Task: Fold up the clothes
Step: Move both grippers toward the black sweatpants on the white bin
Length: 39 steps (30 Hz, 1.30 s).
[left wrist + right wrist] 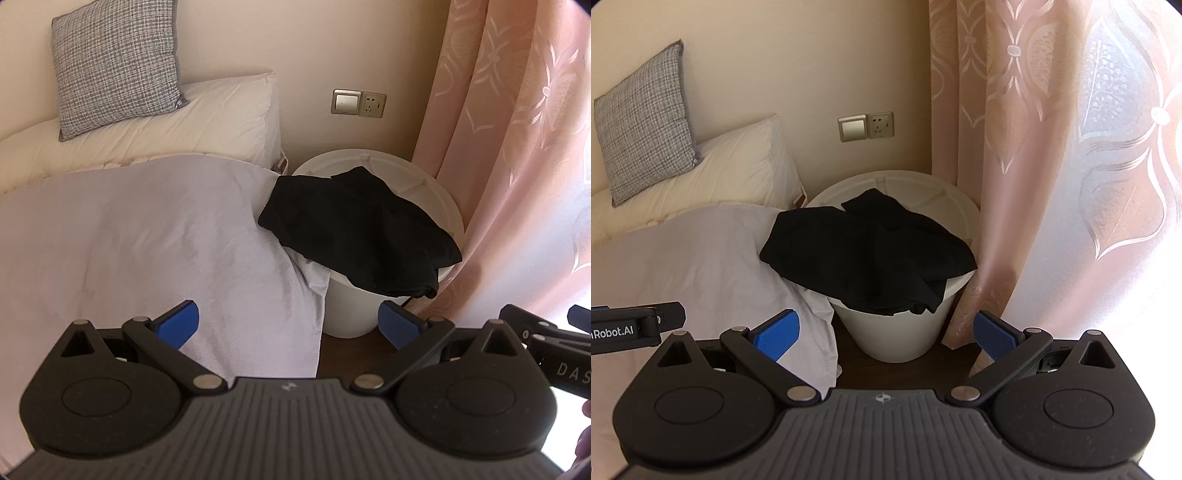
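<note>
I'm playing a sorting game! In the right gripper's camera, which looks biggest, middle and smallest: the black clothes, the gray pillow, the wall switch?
1. Black clothes, draped over the white bin.
2. Gray pillow; it's farther away, so its real size is unsure.
3. Wall switch, clearly smallest.

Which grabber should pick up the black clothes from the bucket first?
Probably the right gripper: it faces the bucket with the black clothes straight ahead. The left gripper points at the bed edge, clothes off to its right. Both are open and empty.
</note>
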Tool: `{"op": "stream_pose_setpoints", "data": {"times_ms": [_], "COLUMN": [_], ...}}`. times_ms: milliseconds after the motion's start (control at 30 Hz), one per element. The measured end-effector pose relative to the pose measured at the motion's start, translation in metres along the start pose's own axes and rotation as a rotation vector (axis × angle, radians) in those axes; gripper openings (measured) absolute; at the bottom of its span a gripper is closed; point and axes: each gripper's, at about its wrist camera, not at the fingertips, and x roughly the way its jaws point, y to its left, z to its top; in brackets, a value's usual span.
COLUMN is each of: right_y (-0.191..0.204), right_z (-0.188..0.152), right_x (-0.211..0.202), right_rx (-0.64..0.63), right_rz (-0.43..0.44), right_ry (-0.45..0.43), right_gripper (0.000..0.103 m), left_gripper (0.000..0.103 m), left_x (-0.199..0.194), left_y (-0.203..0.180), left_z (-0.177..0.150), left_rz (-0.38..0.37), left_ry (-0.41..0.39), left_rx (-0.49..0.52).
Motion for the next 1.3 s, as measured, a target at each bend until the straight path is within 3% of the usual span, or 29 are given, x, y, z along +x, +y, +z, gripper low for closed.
{"op": "stream_pose_setpoints", "data": {"times_ms": [700, 1300], "right_y": [0.026, 0.026], "right_z": [0.004, 0.025], "right_x": [0.008, 0.054], "right_rx": [-0.008, -0.04], "right_rz": [-0.021, 0.012], "right_ry": [0.011, 0.066], "right_gripper": [0.103, 0.103], "left_gripper": [0.102, 0.102], "left_x": [0.009, 0.049], "left_y": [0.025, 0.033], "left_z": [0.012, 0.024], "left_rz": [-0.031, -0.003], "left_ry": [0.006, 0.094], "left_rx": [0.018, -0.015]}}
